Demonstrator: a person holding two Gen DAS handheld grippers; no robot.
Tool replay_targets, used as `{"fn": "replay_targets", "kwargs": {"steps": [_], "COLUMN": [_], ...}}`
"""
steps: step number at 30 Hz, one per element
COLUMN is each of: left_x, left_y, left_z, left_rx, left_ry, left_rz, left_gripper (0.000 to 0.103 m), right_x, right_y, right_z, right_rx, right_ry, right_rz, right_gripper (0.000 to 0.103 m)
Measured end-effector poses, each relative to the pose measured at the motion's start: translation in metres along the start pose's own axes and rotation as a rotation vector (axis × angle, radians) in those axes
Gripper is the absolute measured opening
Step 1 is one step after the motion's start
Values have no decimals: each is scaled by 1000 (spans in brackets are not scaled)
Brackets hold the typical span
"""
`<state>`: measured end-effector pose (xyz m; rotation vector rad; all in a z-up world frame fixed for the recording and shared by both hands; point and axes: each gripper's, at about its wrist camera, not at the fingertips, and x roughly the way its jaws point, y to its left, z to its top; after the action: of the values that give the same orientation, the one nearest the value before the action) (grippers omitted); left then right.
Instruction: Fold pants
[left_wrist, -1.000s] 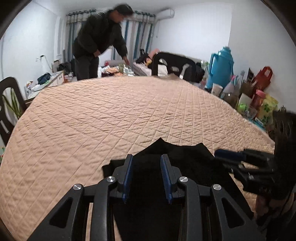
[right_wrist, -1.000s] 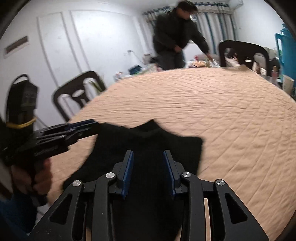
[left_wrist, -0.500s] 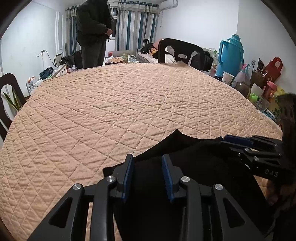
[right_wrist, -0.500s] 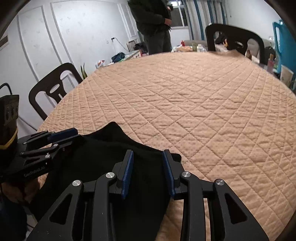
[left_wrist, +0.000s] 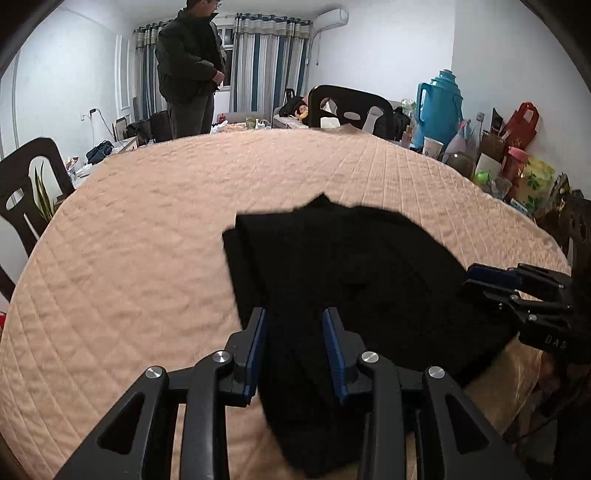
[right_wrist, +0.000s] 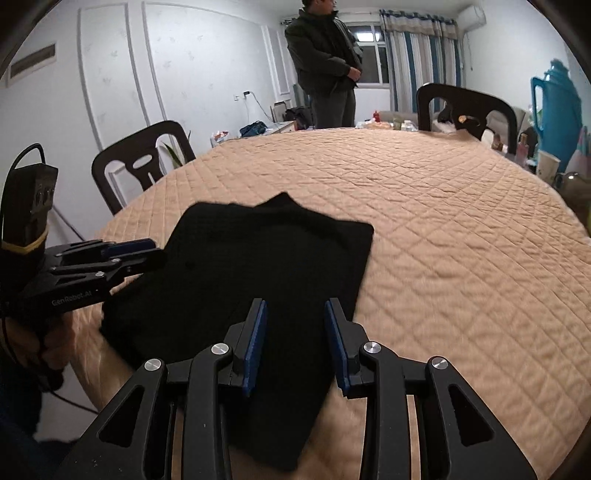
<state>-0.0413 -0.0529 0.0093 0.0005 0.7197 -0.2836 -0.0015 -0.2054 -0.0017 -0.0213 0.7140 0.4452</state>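
Quilted tan table cover (right_wrist: 443, 229) fills the centre of both wrist views, in a lived-in room with curtains at the upper middle. On it, in the lower centre of each frame, lie the black pants (right_wrist: 258, 266), spread flat near the table's near edge, their lower portion running under and past the gripper bodies toward the bottom of the frame.

Left gripper (left_wrist: 294, 347) hangs over the pants' left part with its jaws apart and dark cloth showing in the gap; whether the pads pinch the fabric cannot be told. Right gripper (right_wrist: 295, 339) sits likewise over the right part, jaws apart, cloth visible between them, grip undetermined. Judgement: the paired stance at the near end suits taking hold there and carrying it over for a fold.

Further out, a person (right_wrist: 325, 62) stands at the upper centre beyond the table. Black chairs (right_wrist: 144, 158) sit at the rim, and a blue thermos (left_wrist: 439, 107) among clutter occupies the upper right.
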Motion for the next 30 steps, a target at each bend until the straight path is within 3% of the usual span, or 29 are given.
{"fn": "replay_targets", "kwargs": {"steps": [12,30], "left_x": [0,-21], "left_y": [8,12], "left_z": [-11,-7], "left_rx": [-75,-88], "left_ry": [-35,-6], "left_rz": [-28,27], "left_gripper": [37,37], "right_x": [2,-19], "right_y": [0,-1], "right_z": [-12,-5], "right_rx": [-19,20], "right_ry": [-37,-2], "right_rz": [-4,-16], "right_gripper": [34,35]}}
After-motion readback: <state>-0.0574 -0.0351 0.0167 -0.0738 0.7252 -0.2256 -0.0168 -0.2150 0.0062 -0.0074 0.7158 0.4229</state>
